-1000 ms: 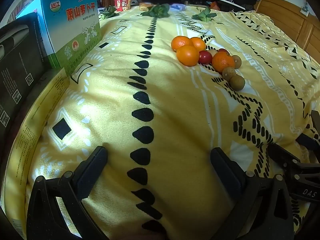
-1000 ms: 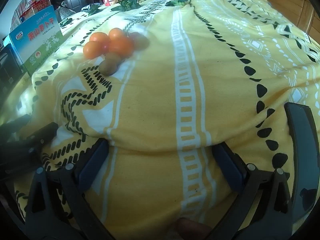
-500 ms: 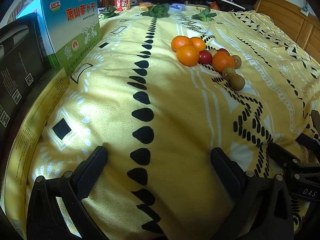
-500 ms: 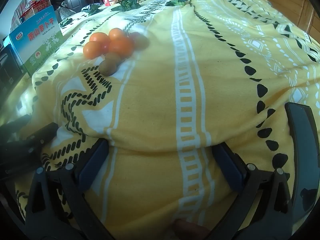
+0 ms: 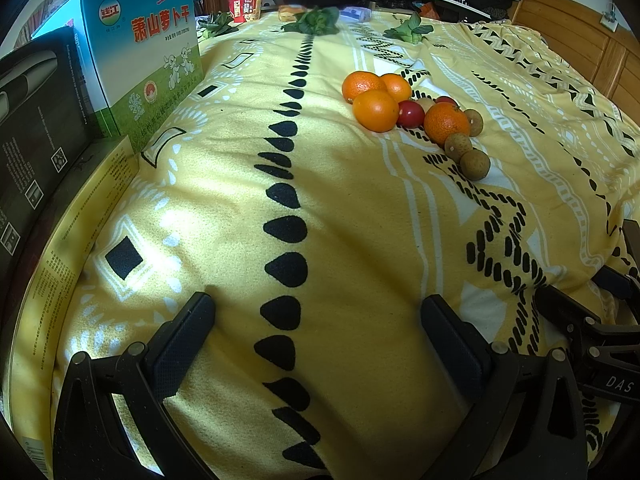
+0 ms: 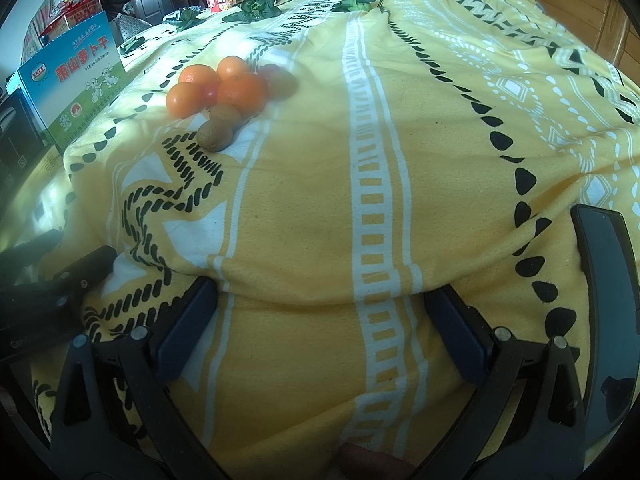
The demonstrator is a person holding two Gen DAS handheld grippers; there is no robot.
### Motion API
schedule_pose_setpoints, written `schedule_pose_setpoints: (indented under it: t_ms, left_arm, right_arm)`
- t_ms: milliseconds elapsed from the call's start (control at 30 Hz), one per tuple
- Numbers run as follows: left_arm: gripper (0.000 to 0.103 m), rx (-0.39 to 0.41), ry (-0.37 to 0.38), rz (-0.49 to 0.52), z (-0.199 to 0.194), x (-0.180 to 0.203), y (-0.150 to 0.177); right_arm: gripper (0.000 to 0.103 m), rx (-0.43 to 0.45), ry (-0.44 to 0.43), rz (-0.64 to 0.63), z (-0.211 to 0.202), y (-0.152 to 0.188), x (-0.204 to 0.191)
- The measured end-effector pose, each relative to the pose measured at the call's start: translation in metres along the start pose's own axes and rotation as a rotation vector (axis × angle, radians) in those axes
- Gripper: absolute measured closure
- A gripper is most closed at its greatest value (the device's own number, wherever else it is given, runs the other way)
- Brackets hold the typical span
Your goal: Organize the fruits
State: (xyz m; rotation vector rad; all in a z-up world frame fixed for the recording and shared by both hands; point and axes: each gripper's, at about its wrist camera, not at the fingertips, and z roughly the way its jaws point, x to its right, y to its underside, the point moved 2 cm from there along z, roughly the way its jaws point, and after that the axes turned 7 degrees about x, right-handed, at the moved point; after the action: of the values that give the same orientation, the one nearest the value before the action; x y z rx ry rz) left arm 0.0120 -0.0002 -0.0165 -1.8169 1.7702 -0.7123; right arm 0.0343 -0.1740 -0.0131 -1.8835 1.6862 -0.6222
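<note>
A cluster of fruit lies on the yellow patterned blanket [image 5: 240, 184]: several oranges [image 5: 375, 111], red tomato-like fruits [image 5: 411, 113] and brown kiwis [image 5: 475, 164]. In the right wrist view the same oranges [image 6: 241, 93] and kiwis [image 6: 215, 134] sit at the upper left. My left gripper [image 5: 316, 320] rests low on the blanket, open and empty, well short of the fruit. My right gripper [image 6: 320, 304] is also open and empty, with the fruit far ahead to its left. Each gripper shows at the edge of the other's view.
A blue-green carton [image 5: 144, 56] and dark boxes [image 5: 36, 120] stand along the left edge. Leafy greens [image 5: 316, 22] and a red cup [image 5: 245, 9] lie at the far end. A wooden headboard [image 5: 580, 40] is at right. A dark phone [image 6: 604, 300] lies near my right gripper.
</note>
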Motion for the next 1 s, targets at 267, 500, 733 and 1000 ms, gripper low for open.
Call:
schedule_pose_setpoints:
  t_ms: [267,500,733,1000]
  left_arm:
    - [0.0,0.0,0.0,0.0,0.0,0.0001,-0.0001]
    - [0.0,0.0,-0.001,0.0,0.0,0.0001,0.0]
    - [0.0,0.0,-0.001,0.001,0.0,0.0001,0.0]
    - [0.0,0.0,-0.001,0.001,0.0,0.0002,-0.0001]
  right_arm:
    - [0.0,-0.001,-0.002,0.001,0.0005,-0.0001,0.0007]
    - [0.0,-0.001,-0.002,0.001,0.0002,0.0,0.0001]
    - [0.0,-0.001,-0.002,0.001,0.0001,0.0001,0.0001]
    - [0.0,-0.001,-0.002,0.002,0.0,0.0002,0.0]
